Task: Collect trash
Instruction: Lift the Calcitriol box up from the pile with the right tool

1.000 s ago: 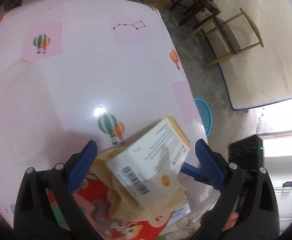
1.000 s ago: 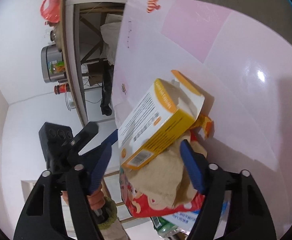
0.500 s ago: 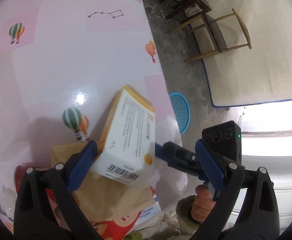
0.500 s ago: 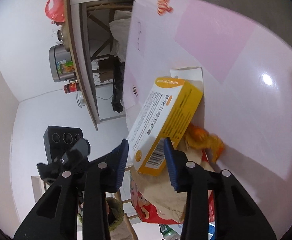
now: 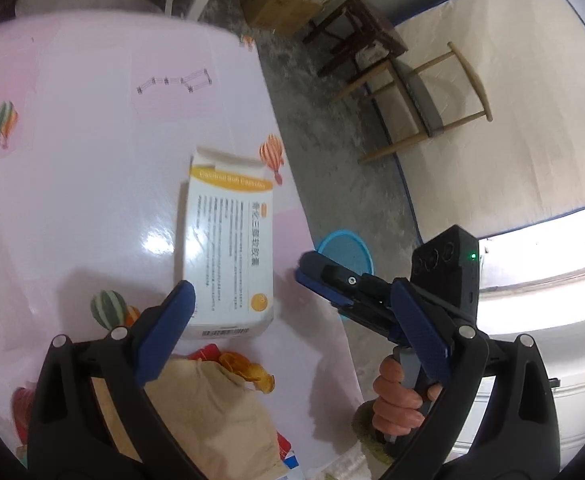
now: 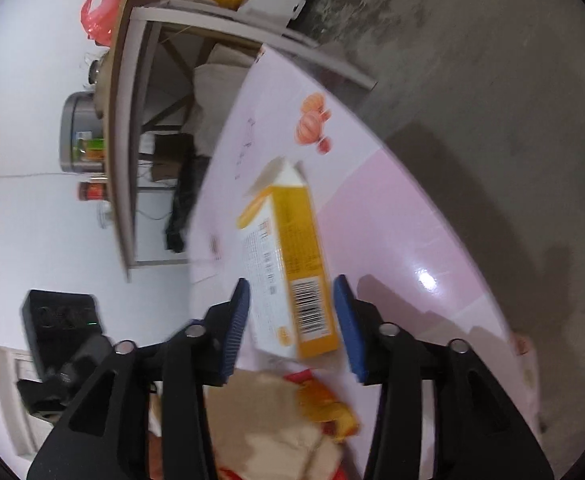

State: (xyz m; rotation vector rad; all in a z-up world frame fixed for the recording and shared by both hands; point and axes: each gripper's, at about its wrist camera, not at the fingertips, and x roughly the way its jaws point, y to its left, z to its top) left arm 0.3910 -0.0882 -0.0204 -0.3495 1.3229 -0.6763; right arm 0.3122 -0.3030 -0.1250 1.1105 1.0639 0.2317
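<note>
A white and orange medicine box [image 5: 228, 248] lies flat on the pink table [image 5: 92, 120], its open flap pointing away. In the right wrist view the medicine box [image 6: 292, 280] shows between the blue pads of my right gripper [image 6: 291, 316]. Its jaws are opening and a thin gap shows on each side. From the left wrist view my right gripper [image 5: 312, 270] hovers just right of the box, a hand [image 5: 396, 396] on its handle. My left gripper [image 5: 292, 320] stands wide open and holds nothing. Below it lie a brown paper bag [image 5: 212, 408] and orange peel [image 5: 248, 368].
A red snack wrapper [image 6: 312, 380] sticks out under the bag. The table edge runs close on the right, and a blue basket [image 5: 344, 248] sits on the floor beyond it. Further off stand a wooden chair [image 5: 424, 108], a cardboard box [image 5: 276, 4] and a shelf with a pot [image 6: 80, 136].
The box was tilted on top of the paper bag. The right gripper closed on it, carried it off the bag and laid it flat on the table, and its jaws have since widened.
</note>
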